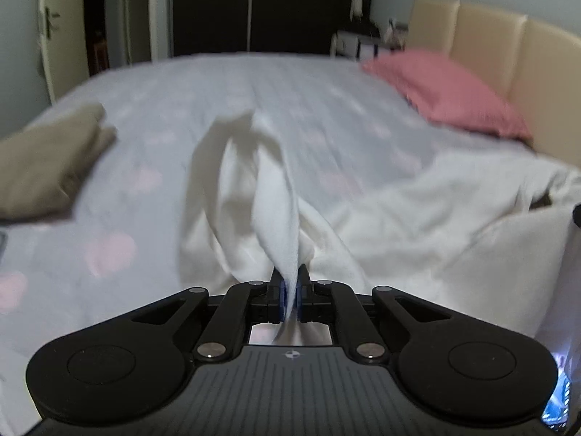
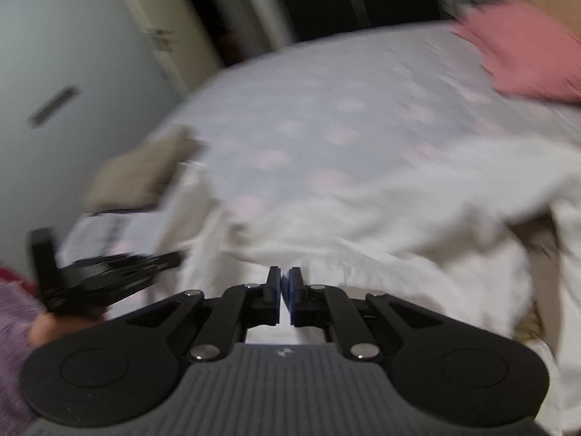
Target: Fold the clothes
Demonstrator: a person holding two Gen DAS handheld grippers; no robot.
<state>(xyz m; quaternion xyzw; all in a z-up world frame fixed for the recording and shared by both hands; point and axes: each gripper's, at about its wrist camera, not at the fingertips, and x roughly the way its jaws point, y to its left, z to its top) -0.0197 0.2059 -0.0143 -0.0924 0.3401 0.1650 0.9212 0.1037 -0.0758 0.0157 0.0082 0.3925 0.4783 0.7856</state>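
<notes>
Plainly, the left gripper (image 1: 289, 290) was clamped on a fold of the white garment (image 1: 276, 196), which rose toward twelve o'clock. The right gripper (image 2: 285, 287) had its jaws together; whether cloth sat between them could not be told.

A wide bed with a pale lilac sheet printed with faint pink patches (image 1: 308, 83) is filling both views. A salmon-pink pillow (image 1: 450, 91) is lying at its far right, just before a cream padded headboard in upright panels (image 1: 486, 40). A cream door with a dark handle (image 1: 54, 25) is standing open at the far left, beside a dark wardrobe front (image 1: 218, 3). The right wrist view is showing all this blurred.
</notes>
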